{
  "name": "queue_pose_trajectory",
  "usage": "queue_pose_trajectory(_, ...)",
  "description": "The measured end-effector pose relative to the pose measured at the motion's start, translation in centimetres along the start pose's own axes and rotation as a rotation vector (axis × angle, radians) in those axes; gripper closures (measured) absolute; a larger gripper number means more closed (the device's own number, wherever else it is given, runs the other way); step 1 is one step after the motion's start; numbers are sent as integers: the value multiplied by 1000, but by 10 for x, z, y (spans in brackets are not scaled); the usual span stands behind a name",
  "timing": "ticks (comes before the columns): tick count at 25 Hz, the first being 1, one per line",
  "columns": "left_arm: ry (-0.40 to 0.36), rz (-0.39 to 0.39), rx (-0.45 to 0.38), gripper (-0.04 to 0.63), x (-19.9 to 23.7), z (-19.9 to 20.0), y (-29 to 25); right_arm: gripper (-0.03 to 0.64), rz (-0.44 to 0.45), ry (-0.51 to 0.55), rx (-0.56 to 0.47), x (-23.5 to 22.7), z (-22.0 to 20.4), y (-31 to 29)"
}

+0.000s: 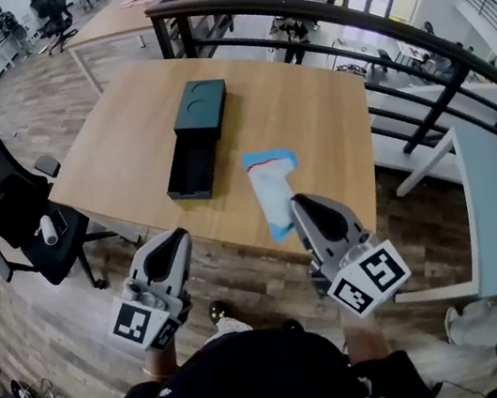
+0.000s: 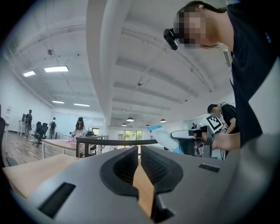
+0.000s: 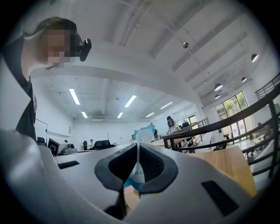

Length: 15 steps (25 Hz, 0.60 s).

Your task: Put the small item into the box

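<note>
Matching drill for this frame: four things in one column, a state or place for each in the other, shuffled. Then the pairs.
Things
1. packet
2. lid
3. tray
4. left gripper

States or places
A. open, on the table, nearer the person
B. jaws together, nothing between them
C. pinched in the right gripper
D. flat on the table, at the tray's far end

Pairs: 1-C; 2-D; 3-A; 4-B
</note>
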State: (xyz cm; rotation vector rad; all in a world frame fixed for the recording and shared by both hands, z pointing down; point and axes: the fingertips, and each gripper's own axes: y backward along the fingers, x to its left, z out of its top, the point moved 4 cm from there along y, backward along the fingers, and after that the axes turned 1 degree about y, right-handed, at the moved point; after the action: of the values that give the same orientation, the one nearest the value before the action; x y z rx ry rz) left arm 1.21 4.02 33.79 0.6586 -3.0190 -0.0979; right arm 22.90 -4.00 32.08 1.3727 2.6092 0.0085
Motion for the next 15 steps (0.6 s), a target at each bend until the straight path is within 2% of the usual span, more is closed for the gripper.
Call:
queue_pose_trajectory(5,6,-55,-8,571,24,5,-6,586,-47,8,5,7,-2,-19)
queue_pose_trajectory(15,29,-87,-9,571,73,3,4,586,-100,18,23,29,-8,-54)
